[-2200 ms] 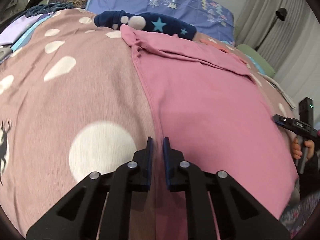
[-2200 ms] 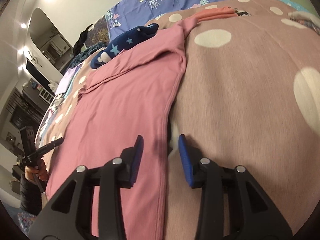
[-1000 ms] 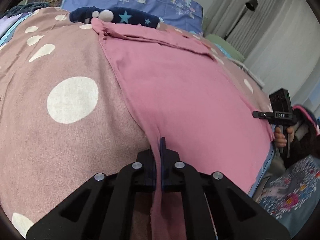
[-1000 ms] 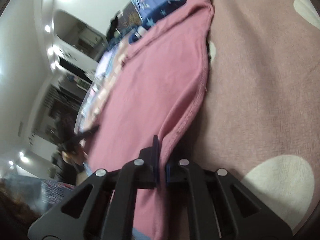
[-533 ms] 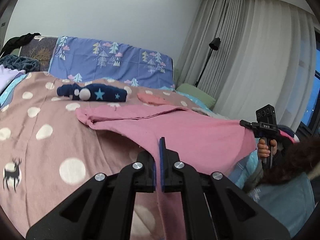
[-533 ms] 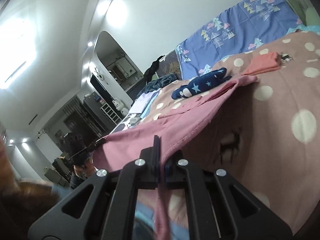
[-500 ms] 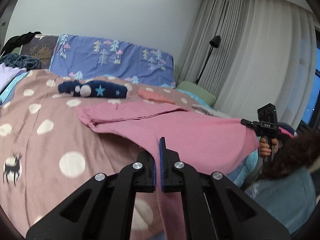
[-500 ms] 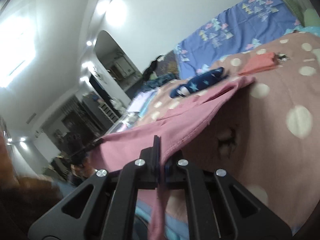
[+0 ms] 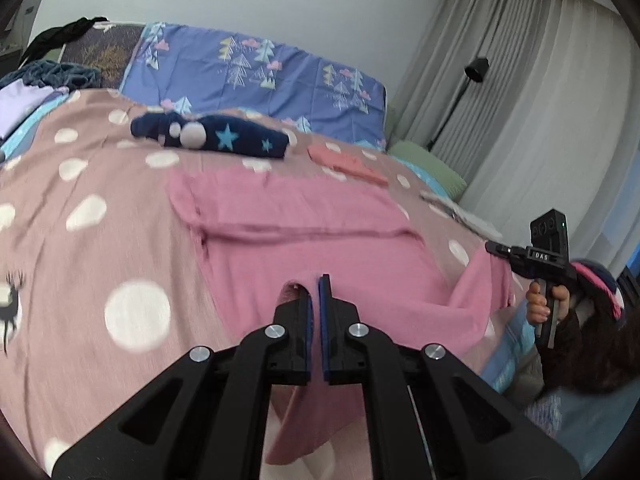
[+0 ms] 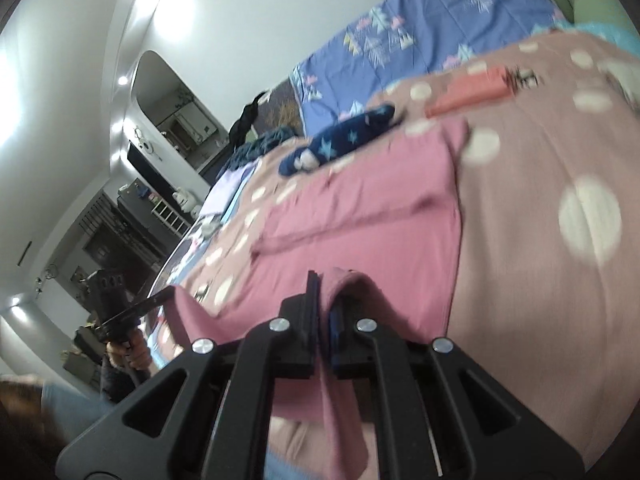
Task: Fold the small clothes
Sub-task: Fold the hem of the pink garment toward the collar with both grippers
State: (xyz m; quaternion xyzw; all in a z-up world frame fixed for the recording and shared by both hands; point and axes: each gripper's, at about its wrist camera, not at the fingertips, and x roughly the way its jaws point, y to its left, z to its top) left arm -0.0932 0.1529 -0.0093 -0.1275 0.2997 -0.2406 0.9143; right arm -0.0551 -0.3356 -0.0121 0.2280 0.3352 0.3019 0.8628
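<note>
Left wrist view: left tongs [image 9: 314,292] clamped on the near hem of the pink garment [image 9: 312,216], cloth pinched between the pads and hanging below them. Right tongs [image 9: 496,249] off to the right, also closed on the hem, cloth peaked up at their tip. Right wrist view confirms: right tongs [image 10: 324,294] pinching a fold of the pink garment [image 10: 372,204]; left tongs [image 10: 164,294] far to the left with cloth in their tip.

Step in hand, as judged: near edge lifted at both corners, far part of the garment lying flat on the spotted bedspread [image 9: 100,240], ahead of both tongs. Fold begun, not laid.

Next move likely needs both corners carried forward together, level, onto the far edge, hem taut between them to avoid a sag.

Around: navy star-print piece [image 9: 212,138] and coral folded piece [image 9: 346,164] lie beyond the garment's far edge, near it. Overshooting could land cloth on them. Blue pillow [image 9: 256,68] farther back, clear.
</note>
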